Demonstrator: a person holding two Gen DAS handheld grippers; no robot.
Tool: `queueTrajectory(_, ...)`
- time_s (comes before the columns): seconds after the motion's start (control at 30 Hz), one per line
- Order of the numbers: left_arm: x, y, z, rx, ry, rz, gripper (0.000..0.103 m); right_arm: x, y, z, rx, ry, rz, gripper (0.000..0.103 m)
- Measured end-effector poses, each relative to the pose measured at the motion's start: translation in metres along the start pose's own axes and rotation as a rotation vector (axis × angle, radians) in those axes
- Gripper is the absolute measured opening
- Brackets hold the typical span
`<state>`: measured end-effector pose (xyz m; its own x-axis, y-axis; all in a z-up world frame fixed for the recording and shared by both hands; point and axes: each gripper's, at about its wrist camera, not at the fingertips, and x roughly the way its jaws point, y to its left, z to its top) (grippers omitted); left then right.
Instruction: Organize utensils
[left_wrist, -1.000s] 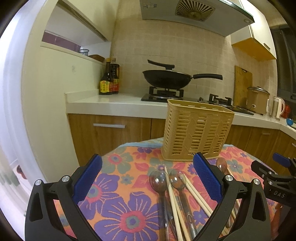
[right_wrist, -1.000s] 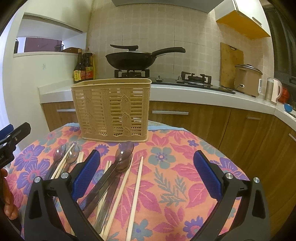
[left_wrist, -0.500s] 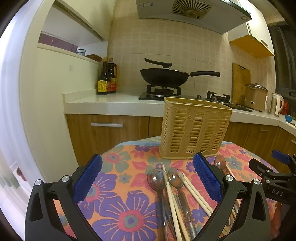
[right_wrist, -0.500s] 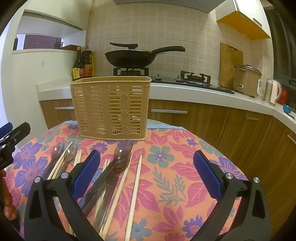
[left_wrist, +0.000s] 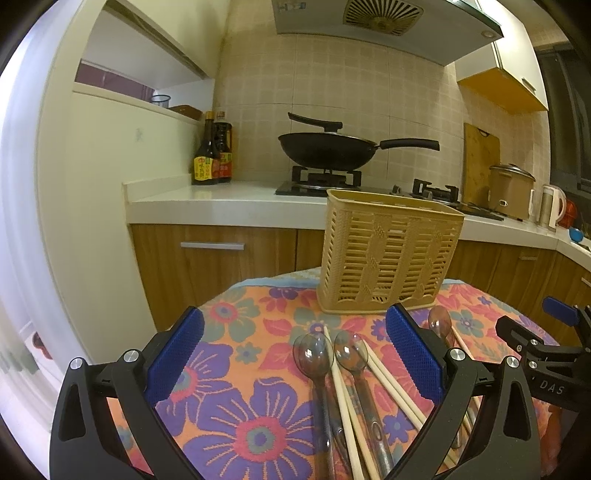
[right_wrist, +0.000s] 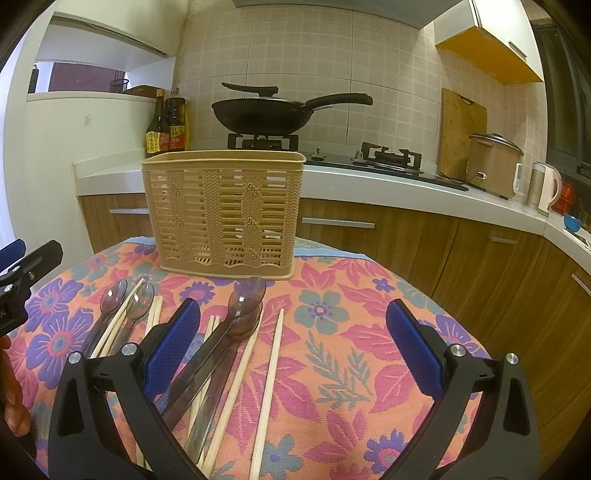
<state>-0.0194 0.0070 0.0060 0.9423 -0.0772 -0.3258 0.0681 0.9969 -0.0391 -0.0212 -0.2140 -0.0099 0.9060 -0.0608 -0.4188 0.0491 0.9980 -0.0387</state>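
- hovering with fingers spread and empty, left gripper (left_wrist: 293, 363) and right gripper (right_wrist: 291, 356) look ready to pick.
- spoons (right_wrist: 245, 295) and chopsticks (right_wrist: 269, 384) lie loose on the floral counter (right_wrist: 332, 354).
- the basket (right_wrist: 225, 218) stands behind them, apparently their destination.

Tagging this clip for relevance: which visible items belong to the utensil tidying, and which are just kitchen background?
Job: spoons, chopsticks, slatted basket, left gripper and right gripper, both open.

Background: wok, sauce bottles, rice cooker, cutting board.
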Motion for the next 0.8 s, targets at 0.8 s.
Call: queueTrajectory(0.8, 0.075, 0.031, -0.008, -0.025, 0.652, -0.243, 0.058, 0.028, -0.021, 0.028, 0.047, 0.305, 0.1, 0.066)
